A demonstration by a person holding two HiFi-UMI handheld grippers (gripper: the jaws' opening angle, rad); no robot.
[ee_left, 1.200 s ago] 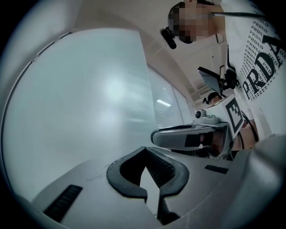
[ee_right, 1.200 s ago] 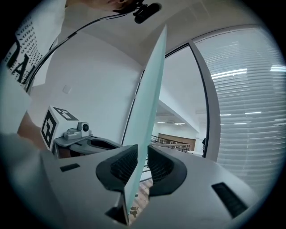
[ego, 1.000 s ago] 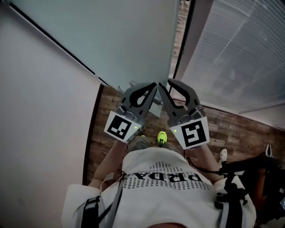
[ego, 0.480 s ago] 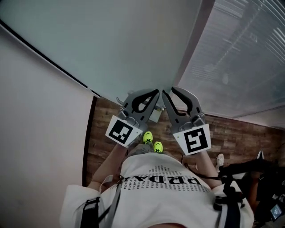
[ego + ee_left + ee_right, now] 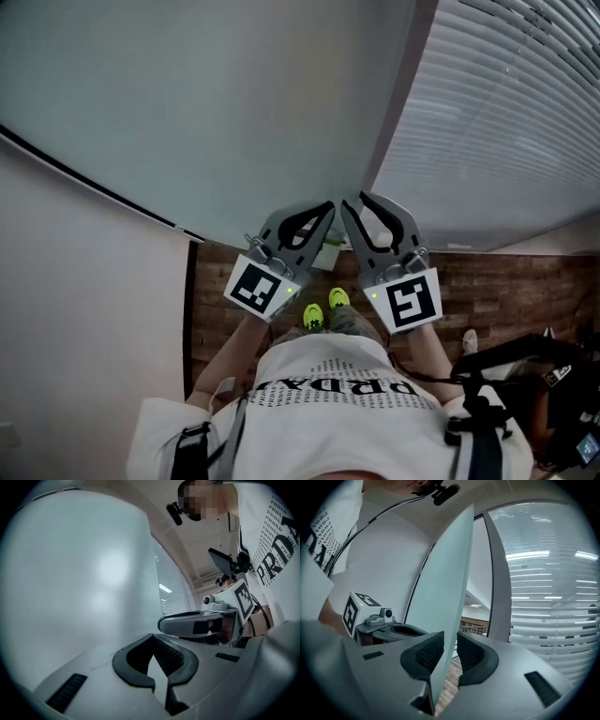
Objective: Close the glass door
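Observation:
The frosted glass door (image 5: pixel 216 103) fills the upper left of the head view, its free edge close to the grey door frame (image 5: pixel 405 103). My right gripper (image 5: pixel 352 201) is shut on that edge; in the right gripper view the pane (image 5: pixel 445 588) runs between the jaws of my right gripper (image 5: pixel 451 656). Beside it on the left is my left gripper (image 5: pixel 327 206), lying against the door's face. In the left gripper view my left gripper (image 5: pixel 153 660) has its pads meeting at the tips, nothing between them, and the glass (image 5: pixel 79 583) looms to the left.
A window with horizontal blinds (image 5: pixel 506 122) stands right of the frame. A white wall (image 5: pixel 84 309) is on the left and wood flooring (image 5: pixel 487 291) below. The person's body and feet are directly under the grippers. A slit of far room (image 5: pixel 476 616) shows between door edge and frame.
The door has swung toward the frame and the gap at its edge has narrowed. Both grippers travelled with it, the right one still on the edge.

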